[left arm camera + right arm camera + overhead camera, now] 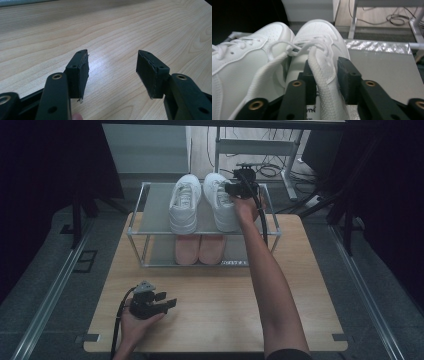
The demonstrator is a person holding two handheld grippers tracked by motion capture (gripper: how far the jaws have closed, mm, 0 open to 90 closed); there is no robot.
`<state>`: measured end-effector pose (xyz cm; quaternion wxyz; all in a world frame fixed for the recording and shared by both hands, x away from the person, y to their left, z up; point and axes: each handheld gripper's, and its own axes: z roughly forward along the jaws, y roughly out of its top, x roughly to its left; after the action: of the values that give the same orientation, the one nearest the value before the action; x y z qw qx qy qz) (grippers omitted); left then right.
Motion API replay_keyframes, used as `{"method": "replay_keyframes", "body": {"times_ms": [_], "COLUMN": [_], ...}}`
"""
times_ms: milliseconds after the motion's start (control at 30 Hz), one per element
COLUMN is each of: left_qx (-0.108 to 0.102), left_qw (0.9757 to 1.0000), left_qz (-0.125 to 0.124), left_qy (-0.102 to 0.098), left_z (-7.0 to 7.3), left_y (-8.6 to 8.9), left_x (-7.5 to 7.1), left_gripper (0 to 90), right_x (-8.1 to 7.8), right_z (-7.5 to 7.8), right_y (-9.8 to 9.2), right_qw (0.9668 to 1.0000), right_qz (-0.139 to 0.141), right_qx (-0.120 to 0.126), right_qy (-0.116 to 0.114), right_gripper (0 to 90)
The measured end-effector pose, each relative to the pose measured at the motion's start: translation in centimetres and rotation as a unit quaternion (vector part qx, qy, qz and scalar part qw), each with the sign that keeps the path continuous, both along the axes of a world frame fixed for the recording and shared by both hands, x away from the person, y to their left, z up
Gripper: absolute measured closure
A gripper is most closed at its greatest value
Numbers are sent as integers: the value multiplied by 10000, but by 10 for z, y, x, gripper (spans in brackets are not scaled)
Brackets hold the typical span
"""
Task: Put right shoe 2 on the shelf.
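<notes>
Sneaker (322, 42), white, right of its pair (184, 204), sits on rack (157, 205) top shelf. Right gripper (325, 72) straddles its collar wall, jaws loosened, pads not visibly pressing. Pink slippers (199, 249) occupy lower shelf. Left gripper (112, 71) rests on bench (210, 295), jaws apart, empty.

**Materials and surface finishes**

Table (210, 290): pale wood grain, smooth, with a soft sheen. Rack (150, 205): bright metal tubes and matt grey shelves. White shoes (317, 50): smooth leather-like uppers, perforated at the toe, woven cloth laces, knit-textured collar. Pink slippers (200, 251), at 6 o'clock from the shoes: matt, soft-looking. Left gripper (112, 72) and right gripper (325, 80): matt black plastic jaws, brass-coloured metal inserts.
</notes>
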<state>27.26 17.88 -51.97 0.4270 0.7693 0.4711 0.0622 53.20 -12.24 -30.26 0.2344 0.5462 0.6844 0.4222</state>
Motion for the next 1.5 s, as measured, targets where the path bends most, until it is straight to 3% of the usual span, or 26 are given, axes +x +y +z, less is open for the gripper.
{"method": "replay_keyframes", "body": {"times_ms": [100, 367, 567, 700, 1067, 1500], "left_qx": [25, 35, 41, 36, 78, 135], "left_qw": [10000, 10000, 10000, 10000, 10000, 9999], "left_qz": [-12, -5, 3, 18, -3, -43], "left_qy": [-2, -8, -8, -27, -18, 3], "left_z": [0, 0, 0, 1, 0, -1], "left_y": [-1, -1, -1, -1, -3, -6], "left_x": [0, 0, 0, 0, 0, 0], "left_gripper": [440, 440, 440, 440, 440, 440], "right_x": [0, -17, -40, -55, -73, -67], "right_z": [1, 14, 18, 16, -5, -37], "right_y": [-5, -22, -37, -49, -75, -73], "right_qw": [9998, 9983, 9962, 9956, 9949, 9953], "right_qz": [156, 314, 483, 563, 856, 965], "right_qx": [135, 340, 420, 300, 140, -23], "right_qy": [-2, -356, -591, -690, -512, -118], "right_gripper": [587, 578, 665, 749, 891, 894]}}
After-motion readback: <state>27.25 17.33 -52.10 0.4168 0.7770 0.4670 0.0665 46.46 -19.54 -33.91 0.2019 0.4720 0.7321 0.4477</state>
